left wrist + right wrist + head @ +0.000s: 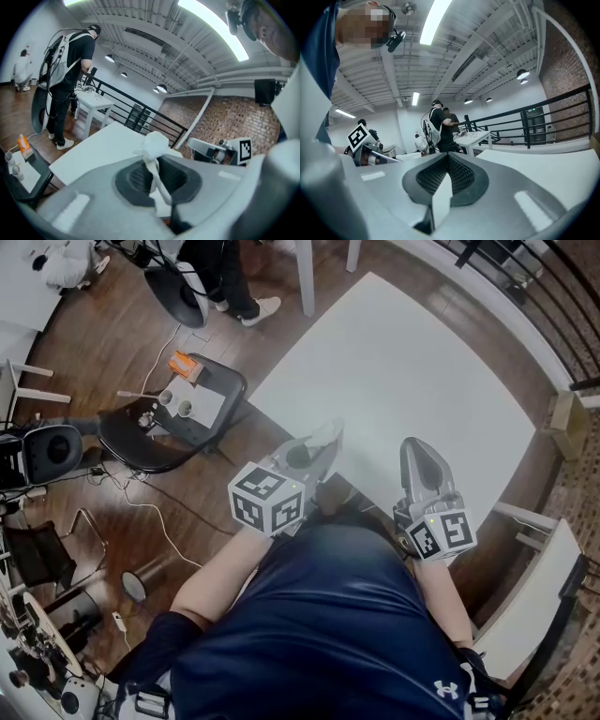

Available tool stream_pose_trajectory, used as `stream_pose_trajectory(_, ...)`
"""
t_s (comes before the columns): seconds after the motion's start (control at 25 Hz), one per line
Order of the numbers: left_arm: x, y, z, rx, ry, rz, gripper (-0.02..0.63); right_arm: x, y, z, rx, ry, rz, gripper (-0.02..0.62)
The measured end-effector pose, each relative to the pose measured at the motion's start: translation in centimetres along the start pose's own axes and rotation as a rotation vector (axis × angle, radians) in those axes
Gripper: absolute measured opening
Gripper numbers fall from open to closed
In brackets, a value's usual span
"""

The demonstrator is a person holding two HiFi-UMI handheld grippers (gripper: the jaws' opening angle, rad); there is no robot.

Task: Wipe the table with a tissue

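Note:
The white table fills the upper right of the head view. My left gripper hovers over its near edge, shut on a crumpled white tissue. In the left gripper view the tissue bunches above the closed jaws of the left gripper and a thin strand runs down between them, with the table beyond. My right gripper is a little to the right, also over the near edge, jaws together. The right gripper points upward toward the ceiling, with nothing clearly held.
A black chair with small cups and an orange item stands left of the table on the wooden floor. A person with a backpack stands beyond the table's far left corner. Black railing runs behind. A white bench sits at right.

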State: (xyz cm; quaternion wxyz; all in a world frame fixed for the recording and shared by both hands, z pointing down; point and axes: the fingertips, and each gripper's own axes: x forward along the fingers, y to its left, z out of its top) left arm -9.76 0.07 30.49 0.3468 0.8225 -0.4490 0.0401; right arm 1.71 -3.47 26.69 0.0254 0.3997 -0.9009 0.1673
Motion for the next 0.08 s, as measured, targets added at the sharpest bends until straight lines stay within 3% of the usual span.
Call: stream_pose_trajectory(0.08,0.14,0.02,-0.03,-0.002,0.002,0.001,0.009,0.11,-0.11,-0.03,0.000,0.001,0.003,0.011)
